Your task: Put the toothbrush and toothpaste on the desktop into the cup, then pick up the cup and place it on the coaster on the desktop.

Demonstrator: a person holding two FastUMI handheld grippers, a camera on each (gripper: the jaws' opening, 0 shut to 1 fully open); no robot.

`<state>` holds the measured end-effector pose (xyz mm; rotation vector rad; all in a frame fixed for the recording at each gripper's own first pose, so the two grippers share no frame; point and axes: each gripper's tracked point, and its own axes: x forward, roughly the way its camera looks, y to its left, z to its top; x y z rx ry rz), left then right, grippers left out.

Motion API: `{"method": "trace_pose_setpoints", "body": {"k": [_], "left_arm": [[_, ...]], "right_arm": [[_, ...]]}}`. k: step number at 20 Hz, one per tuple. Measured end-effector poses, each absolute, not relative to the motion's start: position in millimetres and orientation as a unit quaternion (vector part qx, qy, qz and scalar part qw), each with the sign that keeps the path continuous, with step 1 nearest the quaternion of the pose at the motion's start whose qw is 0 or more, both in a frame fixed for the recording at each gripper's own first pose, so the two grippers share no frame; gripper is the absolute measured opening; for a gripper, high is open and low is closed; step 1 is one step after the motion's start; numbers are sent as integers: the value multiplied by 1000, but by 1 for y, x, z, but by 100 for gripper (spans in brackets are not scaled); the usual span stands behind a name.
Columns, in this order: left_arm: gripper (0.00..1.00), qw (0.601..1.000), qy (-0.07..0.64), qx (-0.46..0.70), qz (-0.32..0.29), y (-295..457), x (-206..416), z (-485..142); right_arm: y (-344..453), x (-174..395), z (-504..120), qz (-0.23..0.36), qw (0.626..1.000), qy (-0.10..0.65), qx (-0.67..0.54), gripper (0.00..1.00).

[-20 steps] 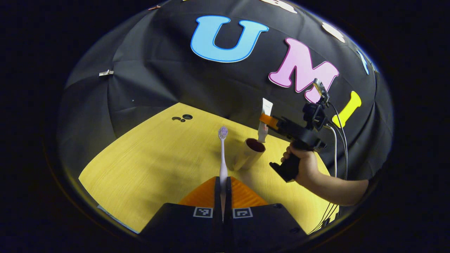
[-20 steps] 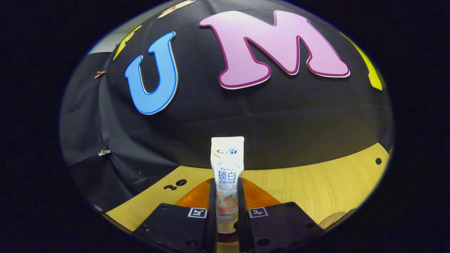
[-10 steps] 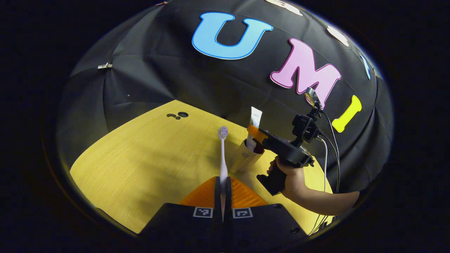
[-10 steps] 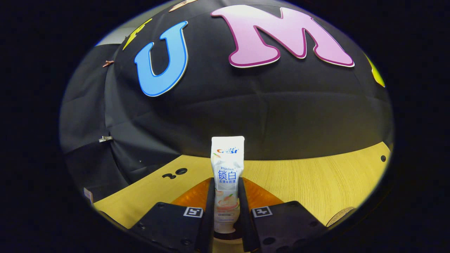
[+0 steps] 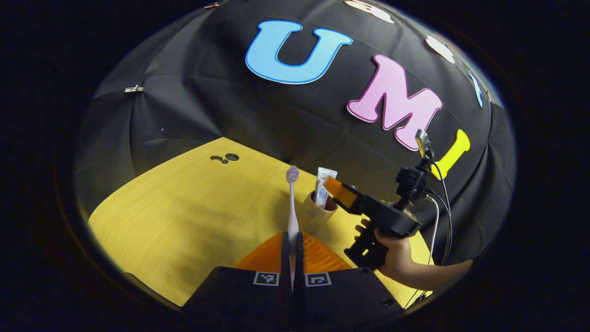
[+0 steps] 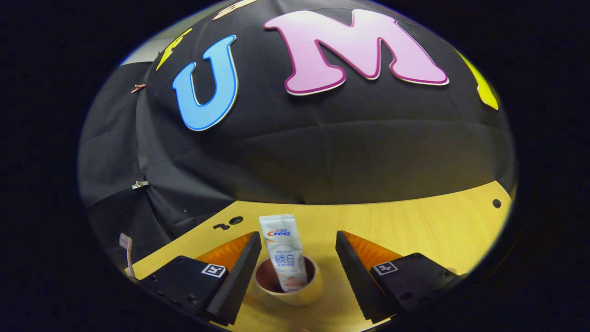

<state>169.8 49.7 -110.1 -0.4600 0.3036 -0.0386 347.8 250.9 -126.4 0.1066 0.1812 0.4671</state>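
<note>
Now we see the white toothpaste tube (image 6: 284,251) standing nearly upright inside the tan round cup with a dark red-brown inside (image 6: 289,285), its flat crimped end up and leaning a little toward the cup's far wall. Our right gripper (image 6: 297,269) hangs just above and behind the cup with its jaws spread wide, one finger on each side of the cup, neither touching the tube. From the left gripper view the same cup (image 5: 319,215) sits ahead and slightly to the right, the tube (image 5: 323,187) poking out of it, with the right gripper (image 5: 340,192) and the bare hand (image 5: 395,252) holding it just beyond. Our left gripper (image 5: 292,246) is clamped narrowly on the handle of the slim white toothbrush with a pale lilac head (image 5: 292,204), which points forward, head up. Below lies the yellow wood-grain desktop (image 5: 184,216).
</note>
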Motion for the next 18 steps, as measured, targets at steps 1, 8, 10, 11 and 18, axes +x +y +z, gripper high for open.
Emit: {"method": "trace_pose_setpoints", "body": {"k": [1, 8, 10, 11, 18], "left_arm": [[6, 963, 140, -230, -23, 48, 177, -104], [6, 964, 77, -248, -58, 22, 233, -60], [6, 965, 56, -247, -65, 16, 250, -48], [6, 967, 47, -241, -70, 12, 258, -44], [6, 979, -33, -182, -87, -7, 322, -18]], "right_arm": [[240, 345, -125, 224, 969, 92, 54, 98], [160, 320, -136, 176, 976, 118, 42, 98], [141, 316, -139, 168, 978, 116, 34, 98], [133, 313, -141, 165, 979, 118, 30, 98], [64, 294, -156, 127, 983, 129, 32, 98]]}}
